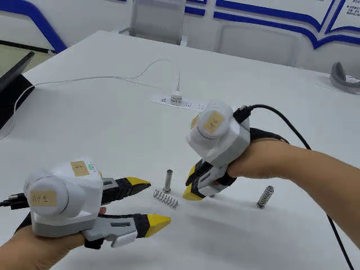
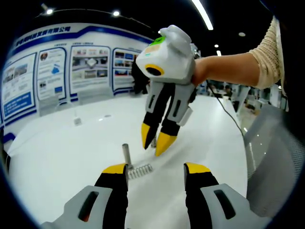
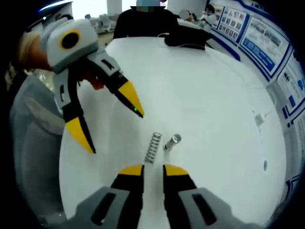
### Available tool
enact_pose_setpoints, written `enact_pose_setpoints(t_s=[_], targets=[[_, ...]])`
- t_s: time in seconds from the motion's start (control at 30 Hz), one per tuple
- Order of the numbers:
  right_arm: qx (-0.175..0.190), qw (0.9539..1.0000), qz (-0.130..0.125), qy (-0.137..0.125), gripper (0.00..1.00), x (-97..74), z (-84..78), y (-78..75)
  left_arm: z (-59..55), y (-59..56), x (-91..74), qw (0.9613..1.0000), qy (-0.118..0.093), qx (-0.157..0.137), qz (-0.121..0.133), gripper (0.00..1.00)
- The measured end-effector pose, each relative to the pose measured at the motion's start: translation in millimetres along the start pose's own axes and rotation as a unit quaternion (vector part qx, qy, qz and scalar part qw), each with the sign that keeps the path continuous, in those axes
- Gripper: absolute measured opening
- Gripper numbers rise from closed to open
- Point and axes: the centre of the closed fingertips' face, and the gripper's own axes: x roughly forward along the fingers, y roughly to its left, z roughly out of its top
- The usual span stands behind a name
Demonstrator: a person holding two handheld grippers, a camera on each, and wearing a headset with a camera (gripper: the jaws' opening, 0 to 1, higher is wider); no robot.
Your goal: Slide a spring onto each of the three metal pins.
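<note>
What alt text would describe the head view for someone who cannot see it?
Two hand-held grippers hover over a table: the left gripper, jaws wide open, and the right gripper, jaws barely apart, point toward a spring beside an upright metal pin. Another spring lies farther right.

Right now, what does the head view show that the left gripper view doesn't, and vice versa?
Head view: a second spring lying beyond the right hand, plus the left tool's white body. Left gripper view: wall posters and ceiling lights. Both: the right tool near the upright pin, a spring lying beside it.
</note>
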Motion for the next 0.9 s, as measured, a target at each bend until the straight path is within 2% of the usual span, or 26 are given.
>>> enact_pose_setpoints(t_s=[0.13,0.37,0.53,0.6,0.77,0.9], targets=[[0.025,0.9996,-0.003,-0.011,0.16,10.2,3.6,1.7,-1.1,0.5,-0.2,1.0,0.001,-0.001,0.001,0.48],[0.053,0.9985,-0.013,-0.008,0.16,27.5,-1.1,-0.3,-1.4,0.4,0.4,1.0,0.001,0.0,0.0,0.48],[0.072,0.9974,-0.009,-0.006,0.15,36.5,-4.7,0.2,-2.3,1.1,0.3,1.0,0.002,-0.001,0.001,0.47],[0.084,0.9963,-0.007,-0.014,0.14,35.7,-2.0,-0.3,-2.7,1.6,0.3,1.0,0.003,-0.001,0.001,0.47],[0.081,0.9966,-0.005,-0.011,0.12,36.2,-3.2,-0.2,-3.1,2.6,0.7,1.0,0.004,0.0,0.001,0.47],[0.063,0.998,-0.002,-0.008,0.12,34.6,-3.0,3.1,-3.6,3.1,0.9,1.0,0.005,0.001,0.001,0.47]])
